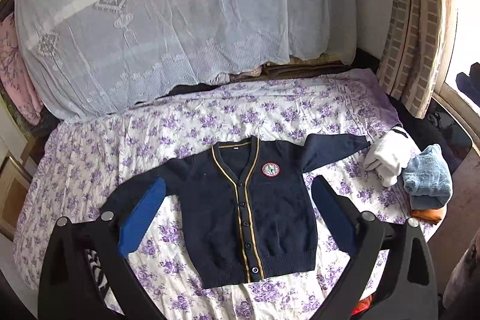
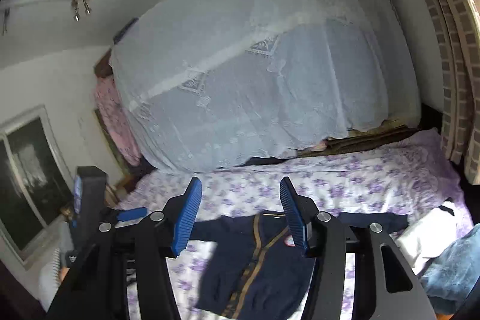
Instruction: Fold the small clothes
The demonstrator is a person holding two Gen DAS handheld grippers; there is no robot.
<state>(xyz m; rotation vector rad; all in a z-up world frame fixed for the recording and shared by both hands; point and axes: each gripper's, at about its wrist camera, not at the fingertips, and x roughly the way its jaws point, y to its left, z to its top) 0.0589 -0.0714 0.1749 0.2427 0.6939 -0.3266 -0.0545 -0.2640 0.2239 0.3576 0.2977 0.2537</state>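
A small navy cardigan (image 1: pixel 240 209) with gold trim, a round chest badge and dark buttons lies flat and face up on the flowered bed sheet (image 1: pixel 210 125), sleeves spread sideways. My left gripper (image 1: pixel 237 209) is open wide and hovers above the cardigan, its fingers over the two sleeves. My right gripper (image 2: pixel 240 215) is open and empty, held above the cardigan (image 2: pixel 255 266), which lies below and between its fingers. The left gripper (image 2: pixel 90 209) shows at the left of the right wrist view.
A folded white garment (image 1: pixel 387 158) and a folded light-blue garment (image 1: pixel 429 176) over something orange lie at the sheet's right edge. A tall pile under a white lace cloth (image 1: pixel 165 35) fills the back. A brick-pattern curtain (image 1: pixel 420 20) hangs at right.
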